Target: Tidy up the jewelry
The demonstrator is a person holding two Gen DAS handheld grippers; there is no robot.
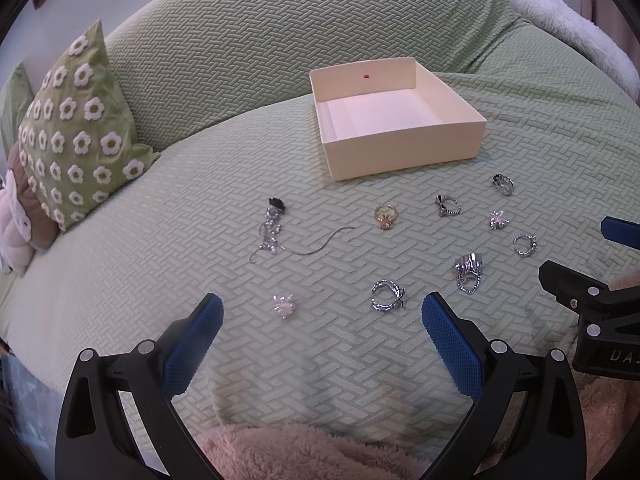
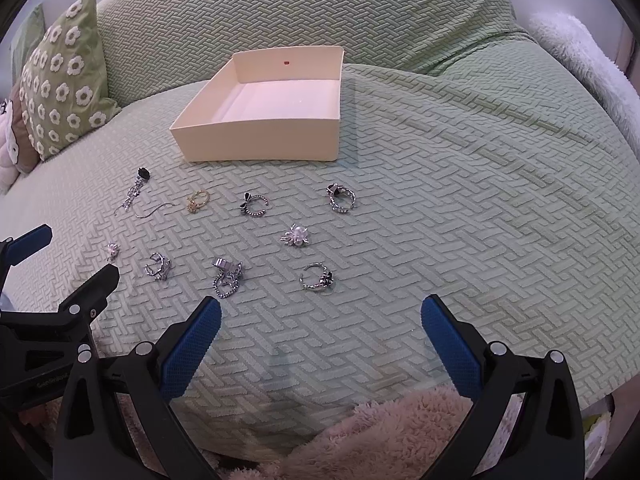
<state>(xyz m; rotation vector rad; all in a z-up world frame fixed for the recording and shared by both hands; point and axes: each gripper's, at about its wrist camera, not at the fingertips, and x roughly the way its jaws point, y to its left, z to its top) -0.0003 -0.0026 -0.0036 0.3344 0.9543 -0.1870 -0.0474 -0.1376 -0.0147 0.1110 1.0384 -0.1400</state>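
Observation:
Several rings and a dangling earring [image 1: 272, 226] lie on the green sofa seat in front of an empty cream box [image 1: 396, 120]. A gold ring [image 1: 385, 216] lies in the middle. My left gripper [image 1: 322, 320] is open and empty, just short of a silver ring [image 1: 387, 295] and a pearl ring [image 1: 283, 306]. My right gripper [image 2: 320, 322] is open and empty, just short of a black-stone ring [image 2: 318, 277] and a chain ring [image 2: 227, 276]. The box [image 2: 260, 120] also shows in the right wrist view.
A flowered green pillow [image 1: 72, 128] leans at the sofa's left. A white fluffy throw [image 1: 576, 36] lies at the right. A pink fleece blanket [image 2: 384, 436] covers the front edge below both grippers. The sofa back [image 1: 304, 20] rises behind the box.

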